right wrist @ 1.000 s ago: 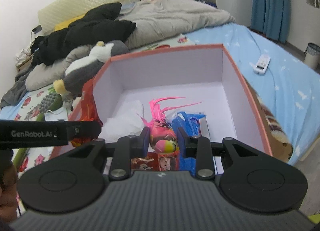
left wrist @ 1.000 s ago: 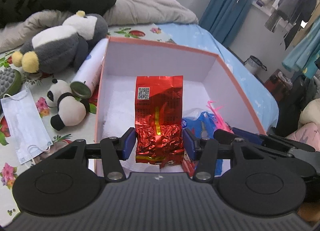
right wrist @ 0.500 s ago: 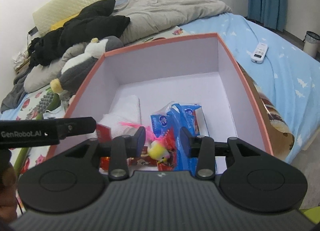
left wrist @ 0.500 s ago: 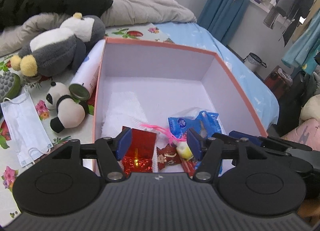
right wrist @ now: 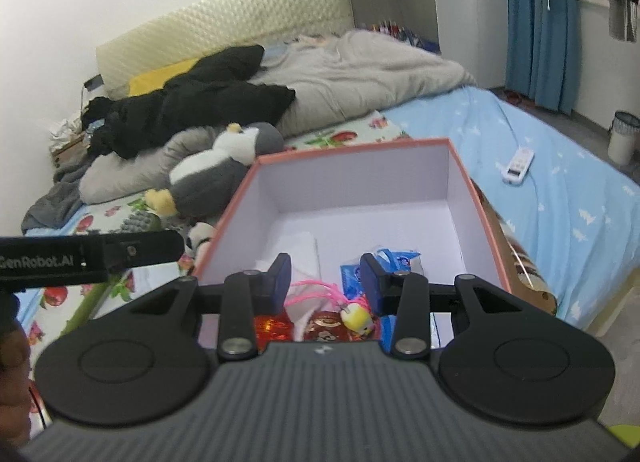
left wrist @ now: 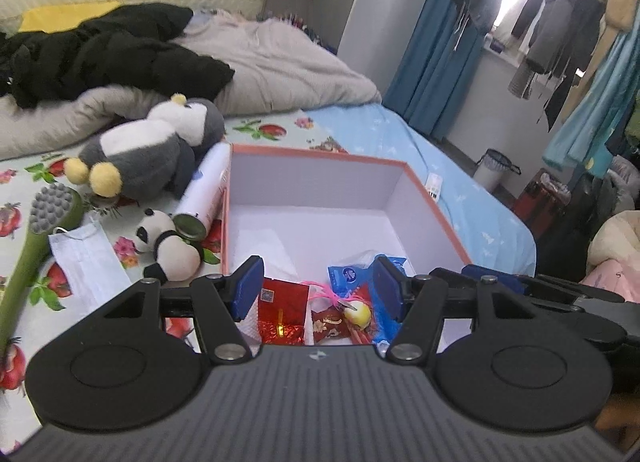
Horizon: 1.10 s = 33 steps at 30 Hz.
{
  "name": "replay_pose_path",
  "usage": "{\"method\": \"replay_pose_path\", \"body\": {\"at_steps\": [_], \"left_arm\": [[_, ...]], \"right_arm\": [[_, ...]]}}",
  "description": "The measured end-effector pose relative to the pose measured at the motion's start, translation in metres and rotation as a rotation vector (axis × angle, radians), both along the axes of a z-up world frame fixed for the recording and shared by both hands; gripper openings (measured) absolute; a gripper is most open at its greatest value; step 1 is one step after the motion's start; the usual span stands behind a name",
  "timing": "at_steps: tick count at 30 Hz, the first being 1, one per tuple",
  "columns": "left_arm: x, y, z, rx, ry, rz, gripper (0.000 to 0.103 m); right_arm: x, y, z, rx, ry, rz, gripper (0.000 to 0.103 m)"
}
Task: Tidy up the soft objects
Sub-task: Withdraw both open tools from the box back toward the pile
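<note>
While above the box [left wrist: 436,217] rim, both grippers, left [left wrist: 316,290] and right [right wrist: 324,282], released, empty.

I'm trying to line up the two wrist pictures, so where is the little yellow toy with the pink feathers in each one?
Left wrist: the yellow toy lies on the box floor near the front wall, low and just right of centre, nearer the right fingertip.
Right wrist: the yellow toy lies low at centre, nearer the right fingertip.
Shared landmark: the blue packet just behind it.

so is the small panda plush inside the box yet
No, the small panda plush lies on the bedsheet outside the box, by its left wall.
</note>
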<state>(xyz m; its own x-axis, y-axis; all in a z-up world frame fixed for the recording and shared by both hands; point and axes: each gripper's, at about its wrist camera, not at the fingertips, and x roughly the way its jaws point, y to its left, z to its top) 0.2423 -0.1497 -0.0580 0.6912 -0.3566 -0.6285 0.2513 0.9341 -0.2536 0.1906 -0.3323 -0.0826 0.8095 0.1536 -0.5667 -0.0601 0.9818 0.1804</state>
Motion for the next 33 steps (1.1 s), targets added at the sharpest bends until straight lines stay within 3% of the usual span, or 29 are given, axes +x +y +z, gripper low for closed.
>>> {"method": "replay_pose_path", "body": {"at_steps": [12,18,33], "left_arm": [[-0.074,0.043,0.04,0.001,-0.092,0.062,0.066],[-0.108,0.065,0.046,-0.01,-0.106,0.12,0.066],[-0.181,0.13,0.042,-0.04,-0.11,0.319,0.068]], "right_arm": [[-0.038,0.033,0.026,-0.01,-0.052,0.061,0.041],[-0.051,0.053,0.035,-0.024,-0.084,0.124,0.041],[-0.072,0.11,0.028,-0.037,-0.057,0.292,0.041]]}}
